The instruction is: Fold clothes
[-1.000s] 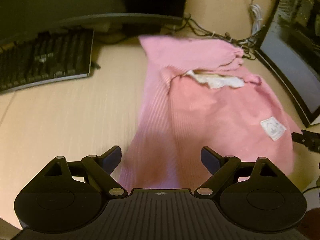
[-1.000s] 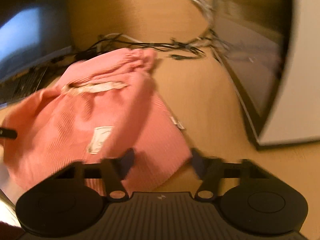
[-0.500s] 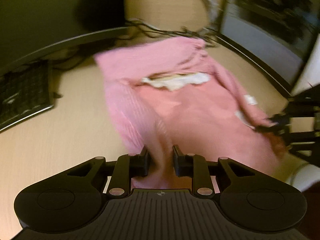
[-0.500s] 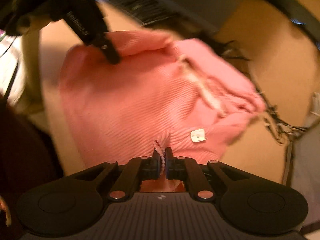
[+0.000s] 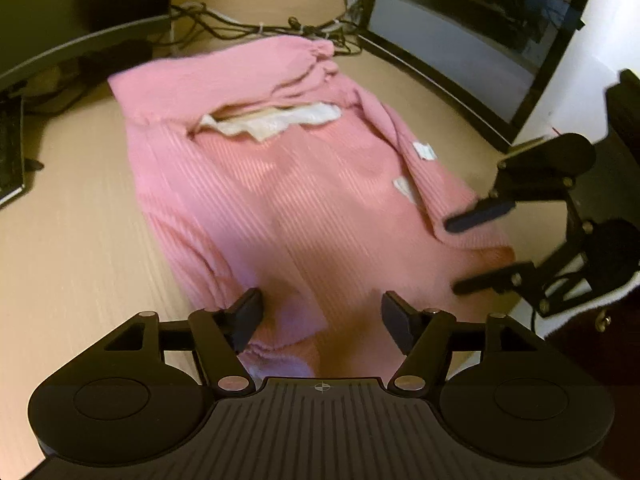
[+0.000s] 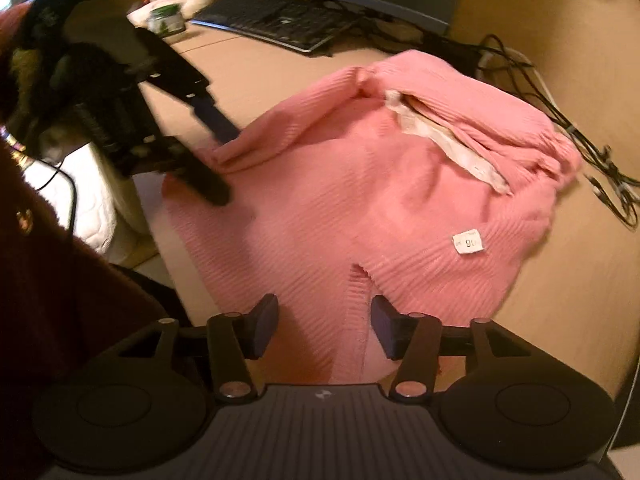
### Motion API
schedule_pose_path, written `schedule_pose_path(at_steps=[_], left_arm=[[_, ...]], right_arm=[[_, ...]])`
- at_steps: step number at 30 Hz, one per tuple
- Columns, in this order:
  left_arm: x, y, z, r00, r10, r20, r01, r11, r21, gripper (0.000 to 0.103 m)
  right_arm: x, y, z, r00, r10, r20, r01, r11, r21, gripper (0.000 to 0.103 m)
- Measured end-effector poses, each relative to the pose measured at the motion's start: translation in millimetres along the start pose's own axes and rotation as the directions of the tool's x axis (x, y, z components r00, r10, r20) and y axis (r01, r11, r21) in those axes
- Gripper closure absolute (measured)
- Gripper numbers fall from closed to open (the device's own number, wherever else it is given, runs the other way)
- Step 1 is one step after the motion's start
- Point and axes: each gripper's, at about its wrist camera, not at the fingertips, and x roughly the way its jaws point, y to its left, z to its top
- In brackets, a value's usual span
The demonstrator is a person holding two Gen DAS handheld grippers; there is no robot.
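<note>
On the desk [image 5: 72,240], both tools — left tool [image 5: 322,316], right tool [image 6: 325,322] — spread over the pink garment's [image 5: 288,200] near edges.

1. The left wrist view looks forward and down from the near table [image 5: 72,240] edge, close over the pink garment [image 5: 280,200], facing the monitors at the far edge.
2. The right wrist view looks from the right edge, across the garment [image 6: 360,208] toward the keyboard [image 6: 276,20].
3. Both views share the garment, and each shows the other hand-held gripper.
</note>
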Motion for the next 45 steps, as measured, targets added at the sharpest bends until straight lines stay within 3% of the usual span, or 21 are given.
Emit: schedule_pose_path(at_steps=[6, 10, 13, 15, 17, 19, 24, 28, 34, 36, 38, 39, 40, 41, 43, 45], left_arm=[[7, -11, -1, 0.997, -0.070, -0.012, 0.070, 0.997, 0.025, 0.014], [16, -19, -1, 0.998, -0.059, -0.014, 0.060, 0.998, 0.031, 0.008], [10, -19, -3, 0.997, -0.078, -0.026, 0.078, 0.997, 0.019, 0.008], [5, -14, -6, 0.995, -0.095, -0.030, 0.095, 0.995, -0.009, 0.008], [0, -7, -9, 0.993, -0.113, -0.028, 0.112, 0.993, -0.047, 0.008], [-1, 0, -12, 0.993, -0.117, -0.021, 0.115, 0.989, -0.089, 0.008], [3, 1, -11, 0.991, -0.132, -0.009, 0.130, 0.985, -0.117, 0.007], [5, 0, -10, 0.991, -0.131, -0.014, 0.128, 0.985, -0.113, 0.005], [7, 1, -12, 0.991, -0.134, -0.002, 0.133, 0.982, -0.133, 0.005], [7, 1, -13, 0.991, -0.133, 0.000, 0.132, 0.982, -0.136, 0.004], [6, 1, -13, 0.991, -0.135, 0.005, 0.134, 0.980, -0.146, 0.004], [6, 2, -14, 0.991, -0.136, 0.007, 0.136, 0.979, -0.152, 0.004], [6, 2, -14, 0.990, -0.137, 0.010, 0.137, 0.978, -0.158, 0.004], [5, 3, -14, 0.990, -0.138, 0.012, 0.138, 0.977, -0.164, 0.004], [5, 4, -15, 0.990, -0.139, 0.017, 0.140, 0.975, -0.174, 0.004], [5, 4, -15, 0.990, -0.141, 0.020, 0.142, 0.973, -0.181, 0.003]], right_arm=[[2, -12, 0, 0.999, 0.053, -0.003, -0.053, 0.996, 0.079, 0.028], [-8, -19, 4, 0.993, 0.115, 0.016, -0.116, 0.981, 0.155, 0.028], [-33, -30, 9, 0.989, 0.105, 0.100, -0.123, 0.974, 0.188, 0.028], [-49, -44, 10, 0.984, 0.073, 0.164, -0.112, 0.963, 0.245, 0.028], [-53, -63, 5, 0.982, 0.012, 0.190, -0.075, 0.942, 0.327, 0.038], [-48, -76, -3, 0.984, -0.062, 0.169, -0.011, 0.916, 0.401, 0.061], [-28, -72, -24, 0.963, -0.259, 0.071, 0.205, 0.880, 0.428, 0.060], [-28, -77, -40, 0.944, -0.320, 0.075, 0.217, 0.778, 0.590, 0.042], [-32, -83, -63, 0.912, -0.403, 0.081, 0.180, 0.569, 0.802, 0.041], [-38, -82, -58, 0.896, -0.426, 0.127, 0.165, 0.584, 0.795, 0.041], [-45, -81, -50, 0.879, -0.442, 0.180, 0.150, 0.614, 0.775, 0.057], [-48, -80, -46, 0.869, -0.450, 0.206, 0.144, 0.628, 0.764, 0.076], [-51, -80, -43, 0.859, -0.457, 0.233, 0.138, 0.643, 0.753, 0.086], [-55, -80, -39, 0.848, -0.463, 0.259, 0.132, 0.658, 0.742, 0.086], [-60, -69, -24, 0.860, -0.390, 0.328, 0.133, 0.793, 0.595, 0.089], [-57, -48, -12, 0.906, -0.263, 0.331, 0.130, 0.918, 0.374, 0.089]])
